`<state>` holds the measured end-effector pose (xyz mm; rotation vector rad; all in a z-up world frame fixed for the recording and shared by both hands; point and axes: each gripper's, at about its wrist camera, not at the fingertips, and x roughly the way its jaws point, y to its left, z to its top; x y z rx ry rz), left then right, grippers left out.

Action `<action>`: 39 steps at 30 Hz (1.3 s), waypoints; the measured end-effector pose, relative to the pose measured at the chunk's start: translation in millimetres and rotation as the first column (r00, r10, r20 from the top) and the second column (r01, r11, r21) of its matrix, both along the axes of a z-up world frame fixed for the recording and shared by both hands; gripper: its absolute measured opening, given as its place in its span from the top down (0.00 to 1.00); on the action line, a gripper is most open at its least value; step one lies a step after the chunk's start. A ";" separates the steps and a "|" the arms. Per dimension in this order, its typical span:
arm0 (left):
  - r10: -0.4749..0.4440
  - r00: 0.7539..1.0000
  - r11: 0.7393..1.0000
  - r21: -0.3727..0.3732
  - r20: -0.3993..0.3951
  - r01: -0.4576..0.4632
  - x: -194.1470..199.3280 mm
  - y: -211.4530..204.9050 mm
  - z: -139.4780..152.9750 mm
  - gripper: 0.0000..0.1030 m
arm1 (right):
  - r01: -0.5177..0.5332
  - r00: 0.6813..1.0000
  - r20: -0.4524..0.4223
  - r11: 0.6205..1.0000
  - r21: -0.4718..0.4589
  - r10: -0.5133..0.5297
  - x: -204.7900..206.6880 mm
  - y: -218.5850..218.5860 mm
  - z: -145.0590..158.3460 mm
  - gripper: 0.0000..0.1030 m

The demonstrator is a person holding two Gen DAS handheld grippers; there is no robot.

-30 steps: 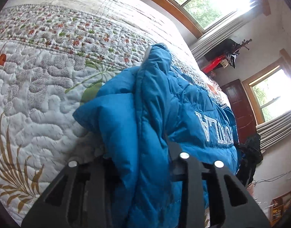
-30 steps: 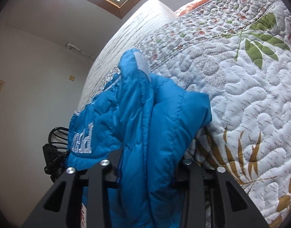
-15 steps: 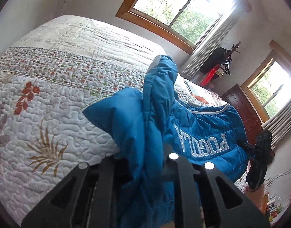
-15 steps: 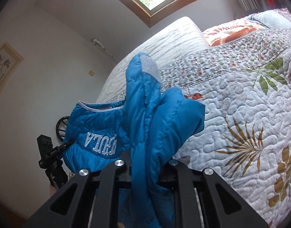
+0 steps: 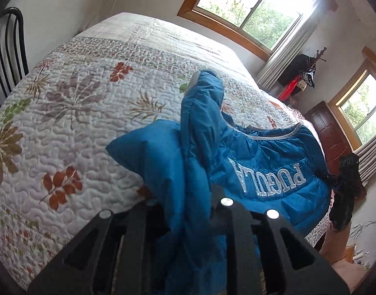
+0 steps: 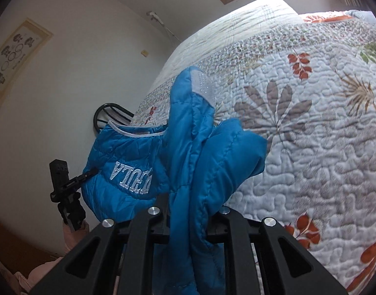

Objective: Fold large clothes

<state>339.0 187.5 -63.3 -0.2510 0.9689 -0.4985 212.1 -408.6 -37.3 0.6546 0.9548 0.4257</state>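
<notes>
We judged ourselves mid-fold, with the blue jacket (image 5: 269,172) lifted above the bed (image 5: 89,103) and ready to be carried over and laid down flat. Our left tool (image 5: 188,211) was clamped on one bunched edge of the jacket, our right tool (image 6: 190,211) on another, fabric rising between each pair of fingers. The lettered panel hung between both tools, off the bed's near edge.

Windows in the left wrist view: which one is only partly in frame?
The right-hand window, beside the dark wooden door, is cut off by the lens edge. The larger window above the bed shows most of its wooden frame.
</notes>
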 end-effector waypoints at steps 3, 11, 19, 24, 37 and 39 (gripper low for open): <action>0.009 0.999 1.000 0.013 -0.053 -0.009 4.5 10.5 -33.8 0.82 | 0.036 0.997 -0.073 0.999 -0.020 -0.037 -7.6 3.2 -26.9 0.86; 0.016 0.994 0.998 -0.055 -0.107 -0.022 15.4 28.0 -105.6 0.56 | 0.113 0.985 -0.144 0.981 0.158 -0.091 -19.6 -19.7 -102.9 0.77; 0.027 0.994 0.997 -0.074 -0.104 -0.035 12.6 28.1 -110.2 0.53 | 0.114 0.988 -0.120 0.987 0.115 -0.100 -23.7 -15.9 -106.1 0.74; 0.067 0.990 0.997 -0.014 -0.127 -0.069 8.3 26.8 -98.3 0.42 | 0.134 0.982 -0.124 0.989 -0.068 -0.142 -34.8 -9.2 -72.5 0.52; 0.200 0.974 0.980 0.041 -0.103 -0.197 -79.1 54.6 -62.5 0.23 | 0.000 0.995 -0.089 0.900 -0.435 -0.043 -94.2 59.4 3.6 0.81; 0.228 0.967 0.974 0.028 -0.115 -0.226 -95.0 57.2 -64.0 0.21 | -0.030 0.994 -0.106 0.892 -0.451 -0.020 -95.8 68.0 2.5 0.86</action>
